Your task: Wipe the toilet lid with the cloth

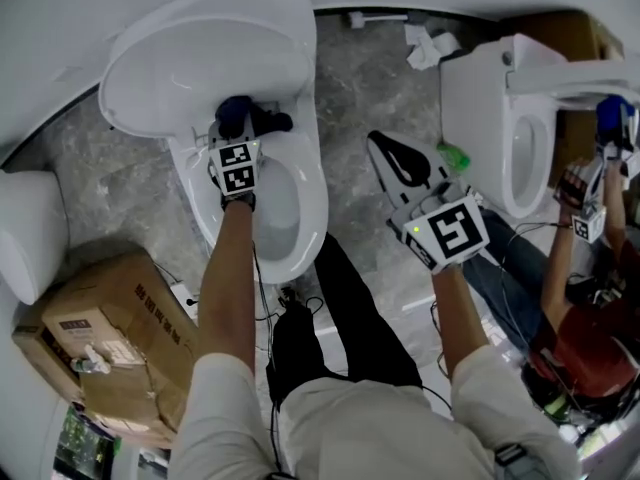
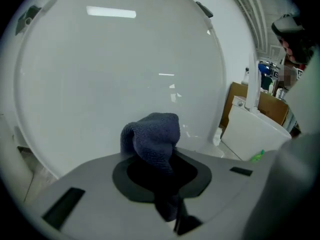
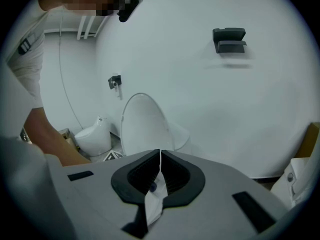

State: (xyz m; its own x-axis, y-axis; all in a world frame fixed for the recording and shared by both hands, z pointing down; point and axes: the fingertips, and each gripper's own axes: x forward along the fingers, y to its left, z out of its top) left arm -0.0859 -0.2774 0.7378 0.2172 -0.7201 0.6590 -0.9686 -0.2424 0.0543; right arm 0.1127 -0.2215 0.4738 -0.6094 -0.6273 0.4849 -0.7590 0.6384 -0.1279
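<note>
Two grippers are clenched: our left gripper (image 1: pixel 247 126) grasps the dark blue cloth (image 2: pixel 155 136), bunched past its tips just before the lower part of the raised toilet lid (image 2: pixel 115 74), while our right gripper (image 1: pixel 386 150) hangs aside above the floor (image 1: pixel 370 88), jaws pressed together.

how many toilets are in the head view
3: the middle toilet at the left gripper, the right toilet, and seemingly a left toilet, cropped at the frame edge. More may be hidden.
</note>
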